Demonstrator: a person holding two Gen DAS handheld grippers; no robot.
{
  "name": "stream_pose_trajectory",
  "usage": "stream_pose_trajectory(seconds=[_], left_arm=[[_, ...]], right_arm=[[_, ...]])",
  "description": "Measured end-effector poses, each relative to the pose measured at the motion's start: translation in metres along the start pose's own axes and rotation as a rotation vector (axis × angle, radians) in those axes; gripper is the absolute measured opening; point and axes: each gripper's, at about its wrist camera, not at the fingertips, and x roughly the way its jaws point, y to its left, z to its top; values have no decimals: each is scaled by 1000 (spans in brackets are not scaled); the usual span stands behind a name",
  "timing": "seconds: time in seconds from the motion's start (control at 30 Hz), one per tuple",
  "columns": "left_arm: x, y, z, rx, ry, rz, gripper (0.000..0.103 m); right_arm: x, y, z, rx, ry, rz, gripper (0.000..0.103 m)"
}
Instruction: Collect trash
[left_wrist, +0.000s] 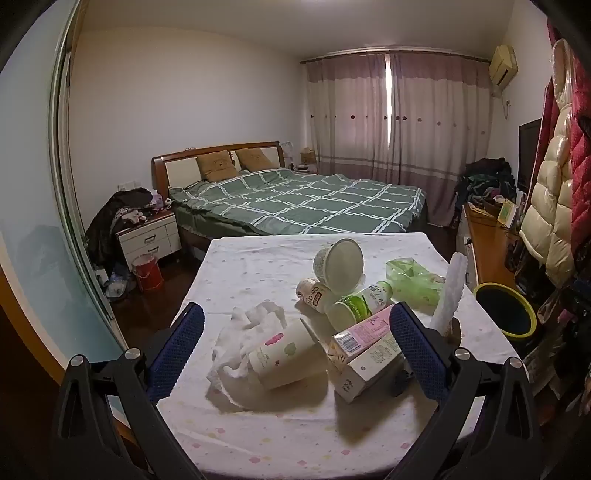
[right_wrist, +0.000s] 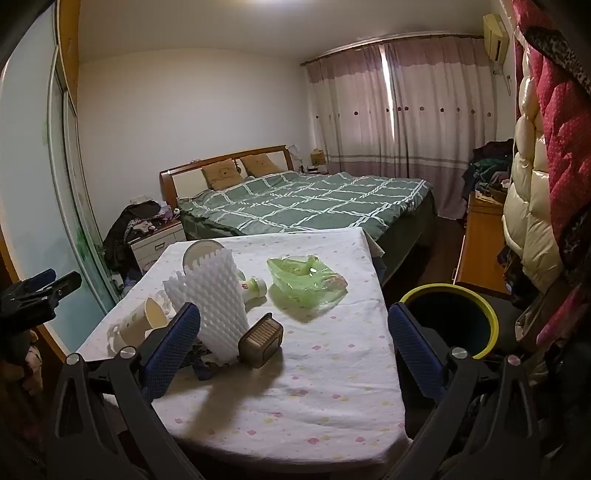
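Setting: a bedroom, with a cloth-covered tabletop (right_wrist: 332, 369) in the foreground.
Left tongs (left_wrist: 295, 354): spread wide and empty, poised over the litter.
Right tongs (right_wrist: 291, 354): likewise wide apart, holding nothing.
Trash: a paper cup (left_wrist: 284, 358), crumpled tissue (left_wrist: 251, 325), a carton (left_wrist: 365, 354), bottles (left_wrist: 354, 306), a yogurt tub (left_wrist: 340, 264), a green plastic bag (right_wrist: 306, 280) and white foam sheet (right_wrist: 218, 299), all lying on the tabletop.
Bin (right_wrist: 454, 317): yellow-rimmed, beside the tabletop's right edge; its dark inside cannot be read.
Progress: collecting appears barely begun; every visible piece awaits pickup.
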Motion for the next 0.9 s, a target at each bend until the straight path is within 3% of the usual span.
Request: stream_pose_trajectory(seconds=[0.9], left_arm=[[-1, 0, 0, 3, 5, -9, 99]], right_arm=[[12, -5, -5, 19, 13, 3, 97]])
